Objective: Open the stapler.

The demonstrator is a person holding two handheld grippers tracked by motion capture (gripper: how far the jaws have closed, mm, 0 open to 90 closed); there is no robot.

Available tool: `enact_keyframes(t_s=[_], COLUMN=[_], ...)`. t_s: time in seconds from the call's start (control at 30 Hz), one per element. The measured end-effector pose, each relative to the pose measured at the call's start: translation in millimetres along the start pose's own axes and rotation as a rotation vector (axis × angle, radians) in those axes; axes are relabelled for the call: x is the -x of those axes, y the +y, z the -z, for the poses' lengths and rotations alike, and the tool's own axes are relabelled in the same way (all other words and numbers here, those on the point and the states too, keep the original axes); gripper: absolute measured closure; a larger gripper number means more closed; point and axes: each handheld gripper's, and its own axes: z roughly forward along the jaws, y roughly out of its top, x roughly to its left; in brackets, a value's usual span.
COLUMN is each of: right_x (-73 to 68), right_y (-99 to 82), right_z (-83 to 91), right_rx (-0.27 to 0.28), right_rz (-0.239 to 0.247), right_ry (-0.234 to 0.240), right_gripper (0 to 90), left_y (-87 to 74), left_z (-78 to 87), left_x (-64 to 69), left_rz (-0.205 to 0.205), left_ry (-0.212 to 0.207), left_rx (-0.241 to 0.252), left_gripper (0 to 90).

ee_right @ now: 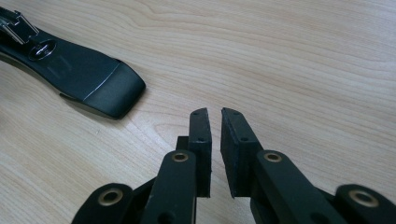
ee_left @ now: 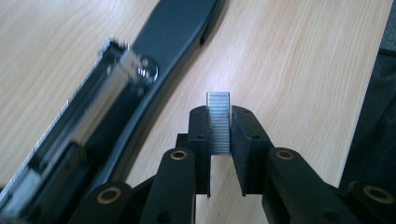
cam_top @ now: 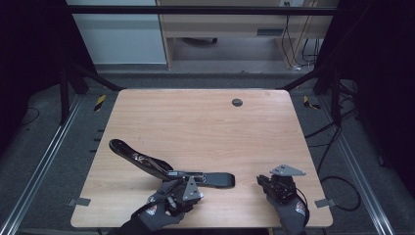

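Observation:
A black stapler lies swung open flat across the near left of the wooden table. Its metal staple channel faces up, and its black arm reaches on past it. My left gripper is shut on a short silver strip of staples, held upright between the pads, just right of the channel. In the high view the left gripper sits at the stapler's near side. My right gripper hovers low over bare wood; its jaws stand a narrow gap apart with nothing between them. The stapler's rounded end lies to its left.
A dark round grommet sits in the table's far middle. Gloved hands come in over the near edge. Black frame rails flank the table, and cables trail on the floor to the right.

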Motion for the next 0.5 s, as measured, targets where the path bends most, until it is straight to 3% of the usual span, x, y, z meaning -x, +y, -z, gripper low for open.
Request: enact_keyframes(t_s=[0.3,0.5], right_x=[-2.3,-2.0], right_y=[0.1,0.0], right_z=[-1.8,-2.2], right_rx=[-0.006,-0.007], right_rz=[0.005,0.01], right_ry=[0.0,0.002], right_gripper=[82.8,82.8], left_y=[-19.2,-22.0], left_z=[-3.7,-7.3], left_x=[0.3,0.8], left_rz=[0.035,0.035], left_ry=[0.005,0.001], left_rx=[-0.02,-0.029], left_gripper=[77.8,77.7])
